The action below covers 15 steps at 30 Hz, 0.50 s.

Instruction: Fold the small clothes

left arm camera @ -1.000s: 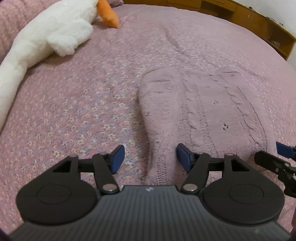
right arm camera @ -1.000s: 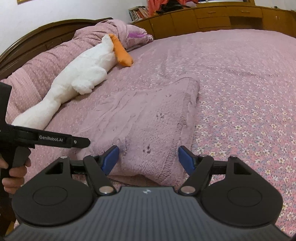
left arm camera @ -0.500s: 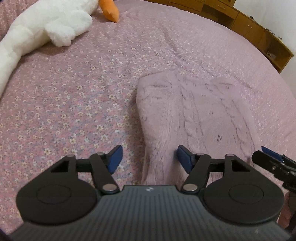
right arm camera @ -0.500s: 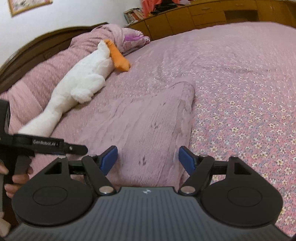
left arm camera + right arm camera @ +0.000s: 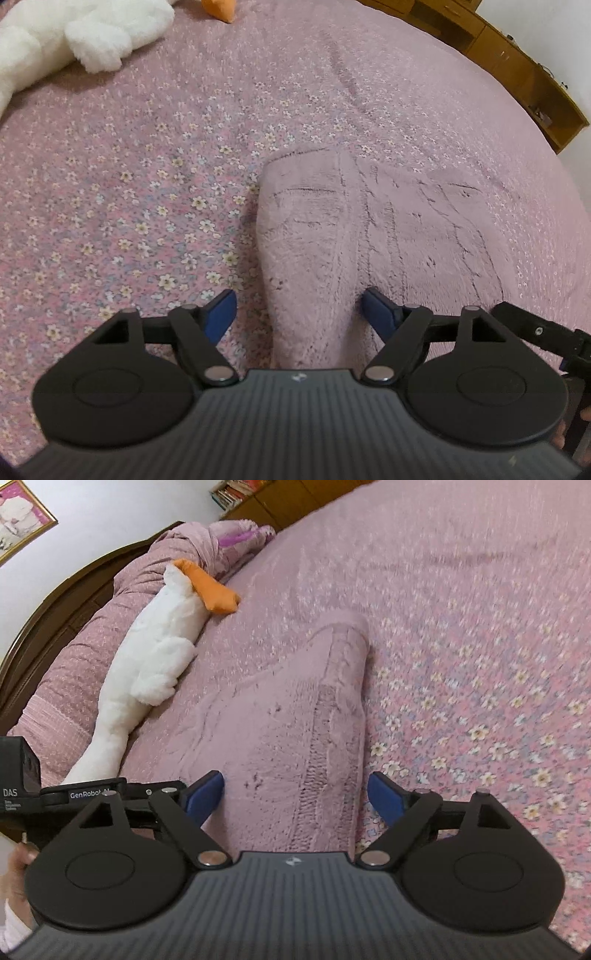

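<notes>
A pale pink cable-knit garment (image 5: 373, 229) lies flat on the flowered pink bedspread (image 5: 140, 177). My left gripper (image 5: 297, 312) straddles its left edge; the jaws are opening and the blue pads do not press the knit. In the right wrist view the same garment (image 5: 288, 716) runs away from me, and my right gripper (image 5: 295, 795) straddles its right edge, jaws also opening, pads clear of the cloth. The near hem is hidden under both gripper bodies. The other gripper shows at each view's side edge.
A long white plush goose (image 5: 147, 679) with an orange beak (image 5: 214, 590) lies along the pillow side by the dark wooden headboard (image 5: 48, 605). Wooden cabinets (image 5: 517, 70) stand beyond the bed's far edge. A hand (image 5: 18, 856) holds the left gripper.
Both pairs of jaws have spread wider. Both grippers have moved and rolled along the garment's near end, so the goose has slid toward the frame edges.
</notes>
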Available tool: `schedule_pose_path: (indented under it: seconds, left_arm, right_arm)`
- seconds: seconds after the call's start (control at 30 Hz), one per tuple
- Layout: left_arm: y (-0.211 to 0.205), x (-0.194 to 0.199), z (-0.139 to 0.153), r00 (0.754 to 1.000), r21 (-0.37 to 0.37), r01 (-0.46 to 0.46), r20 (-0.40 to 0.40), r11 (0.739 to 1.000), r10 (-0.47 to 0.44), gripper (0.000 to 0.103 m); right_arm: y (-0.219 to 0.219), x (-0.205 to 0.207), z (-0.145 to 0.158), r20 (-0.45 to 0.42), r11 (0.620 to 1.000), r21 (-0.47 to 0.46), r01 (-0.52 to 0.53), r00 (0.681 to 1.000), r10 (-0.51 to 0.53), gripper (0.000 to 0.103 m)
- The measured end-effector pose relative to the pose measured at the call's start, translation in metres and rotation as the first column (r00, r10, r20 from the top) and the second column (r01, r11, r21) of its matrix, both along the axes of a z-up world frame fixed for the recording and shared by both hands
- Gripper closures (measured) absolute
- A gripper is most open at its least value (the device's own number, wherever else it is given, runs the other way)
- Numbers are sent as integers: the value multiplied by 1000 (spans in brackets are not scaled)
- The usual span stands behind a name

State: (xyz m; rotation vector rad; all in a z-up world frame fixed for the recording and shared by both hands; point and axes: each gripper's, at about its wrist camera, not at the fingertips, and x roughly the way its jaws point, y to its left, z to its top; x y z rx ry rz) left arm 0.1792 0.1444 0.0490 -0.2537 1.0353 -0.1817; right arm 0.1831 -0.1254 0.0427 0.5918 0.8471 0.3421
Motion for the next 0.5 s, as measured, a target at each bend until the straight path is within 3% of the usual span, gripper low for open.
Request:
schedule_pose_path:
  seconds: [0.13,0.5]
  left_arm:
    - [5,3,-4,1000,-38,-7,-15,999,6,25]
    - [11,11,-14,999,-101,-11,-31,995,8,24]
  right_arm:
    - [2,8,-10,-27,999,38,-15,1000,16,12]
    - [11,16,-16,-30,999,31,-41,999,42,12]
